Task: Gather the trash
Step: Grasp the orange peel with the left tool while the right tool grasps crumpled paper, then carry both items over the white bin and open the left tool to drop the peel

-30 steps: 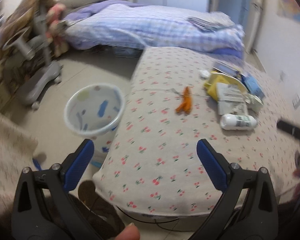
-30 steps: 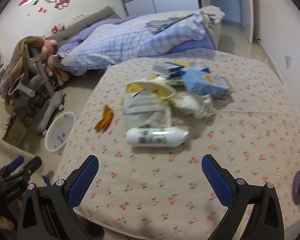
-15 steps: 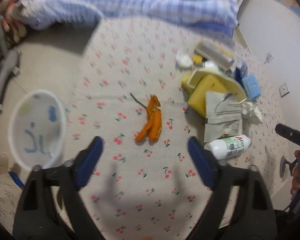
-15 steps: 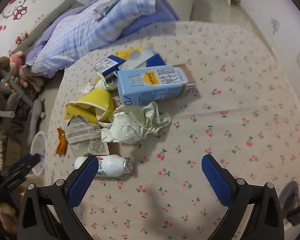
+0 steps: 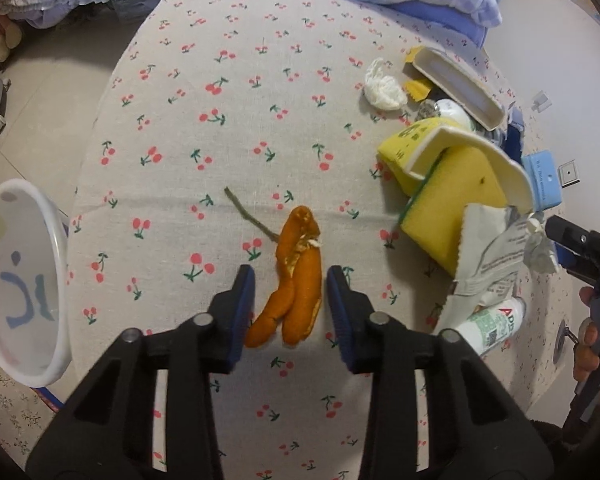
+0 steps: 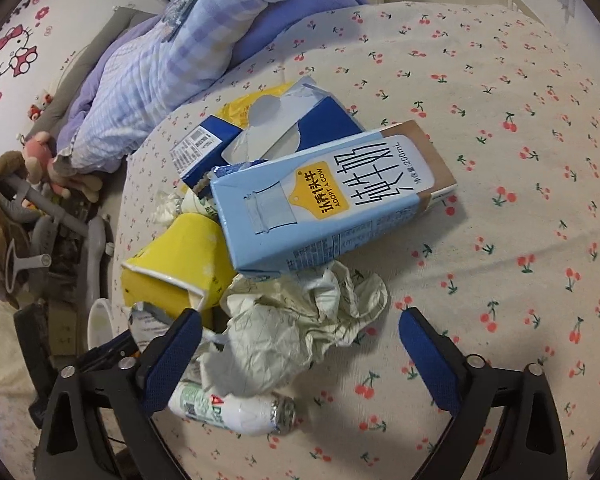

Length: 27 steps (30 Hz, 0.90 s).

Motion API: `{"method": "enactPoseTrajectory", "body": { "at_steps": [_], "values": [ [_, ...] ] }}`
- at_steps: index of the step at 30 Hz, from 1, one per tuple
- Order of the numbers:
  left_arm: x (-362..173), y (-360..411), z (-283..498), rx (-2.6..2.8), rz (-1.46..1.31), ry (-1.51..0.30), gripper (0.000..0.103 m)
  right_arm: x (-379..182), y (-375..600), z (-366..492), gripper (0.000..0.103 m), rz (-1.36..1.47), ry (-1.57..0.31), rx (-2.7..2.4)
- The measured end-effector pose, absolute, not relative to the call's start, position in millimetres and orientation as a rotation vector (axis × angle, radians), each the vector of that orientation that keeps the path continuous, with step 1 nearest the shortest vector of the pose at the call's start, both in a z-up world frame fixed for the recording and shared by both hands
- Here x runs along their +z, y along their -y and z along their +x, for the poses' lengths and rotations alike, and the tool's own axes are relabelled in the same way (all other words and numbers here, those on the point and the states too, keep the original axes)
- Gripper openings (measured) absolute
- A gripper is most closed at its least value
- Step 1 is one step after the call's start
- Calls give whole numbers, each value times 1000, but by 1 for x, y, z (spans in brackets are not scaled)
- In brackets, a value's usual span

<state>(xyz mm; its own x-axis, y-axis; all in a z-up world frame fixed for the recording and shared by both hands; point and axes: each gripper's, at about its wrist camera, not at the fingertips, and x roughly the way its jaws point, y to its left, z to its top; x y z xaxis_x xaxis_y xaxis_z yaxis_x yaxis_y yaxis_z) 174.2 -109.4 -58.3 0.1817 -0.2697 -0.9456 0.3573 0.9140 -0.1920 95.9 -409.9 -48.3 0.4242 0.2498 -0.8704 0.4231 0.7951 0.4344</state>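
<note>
orange peel [image 5: 296,280] lies on the cherry-print bed [image 5: 220,120], right between the fingers of my left tool [image 5: 290,300]. its long axis runs away from me along the line the tool points, so the two blue pads flank its long sides: one pad just beside each edge, a thin gap showing on both. jaws have just been closing in and now stand narrow around the peel, but i see no pad pressing on it yet, so not a grip so far. a thin stem sticks out from the peel's far end toward the upper left, clear of the pads.

left tool is plainly the nearer one for this piece. the white bin [image 5: 20,280] sits off the bed's edge to the left of that tool, so i judge a squeeze, a lift and a swing left is what comes next.

my right tool [image 6: 300,344] is wide, nothing between the pads pressed; it hangs over the pile w/ the crumpled paper [image 6: 296,328] lying between its fingers, nearer the left one. the blue milk carton [image 6: 324,200] lies beyond the paper, long axis slanting up to the right. the small white bottle [image 6: 236,412] lies under the left finger, crosswise to the tool.

risk as i judge it: peel is thin and flat, pads may skate over it or pinch cloth.
</note>
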Motion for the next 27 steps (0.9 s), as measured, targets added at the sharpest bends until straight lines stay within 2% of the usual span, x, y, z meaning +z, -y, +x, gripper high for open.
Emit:
{"method": "enactPoseTrajectory", "body": {
  "at_steps": [2, 3, 7, 9, 10, 11, 12, 17, 27],
  "values": [
    [-57, 109, 172, -444, 79, -1311, 31, -54, 410, 101, 92, 685, -1162, -115],
    [-56, 109, 171, -448, 76, -1312, 28, -57, 409, 103, 85, 685, -1166, -116],
    [-58, 108, 174, -458, 65, -1313, 19, -66, 411, 105, 71, 682, -1174, -128],
    [-57, 105, 171, -466, 59, -1314, 17, -65, 411, 103, 54, 691, -1161, -109],
    [-58, 107, 173, -467, 55, -1316, 16, -64, 410, 102, 50, 683, -1156, -107],
    [-59, 109, 174, -468, 51, -1320, 16, -62, 409, 100, 40, 662, -1160, -113],
    [-58, 108, 172, -472, 46, -1323, 16, -62, 407, 98, 35, 650, -1163, -118],
    [-50, 105, 160, -477, 38, -1317, 15, -58, 413, 82, 27, 692, -1152, -115],
    [-17, 74, 133, -484, -29, -1248, 14, -19, 413, 44, 26, 678, -1061, -82]
  ]
}}
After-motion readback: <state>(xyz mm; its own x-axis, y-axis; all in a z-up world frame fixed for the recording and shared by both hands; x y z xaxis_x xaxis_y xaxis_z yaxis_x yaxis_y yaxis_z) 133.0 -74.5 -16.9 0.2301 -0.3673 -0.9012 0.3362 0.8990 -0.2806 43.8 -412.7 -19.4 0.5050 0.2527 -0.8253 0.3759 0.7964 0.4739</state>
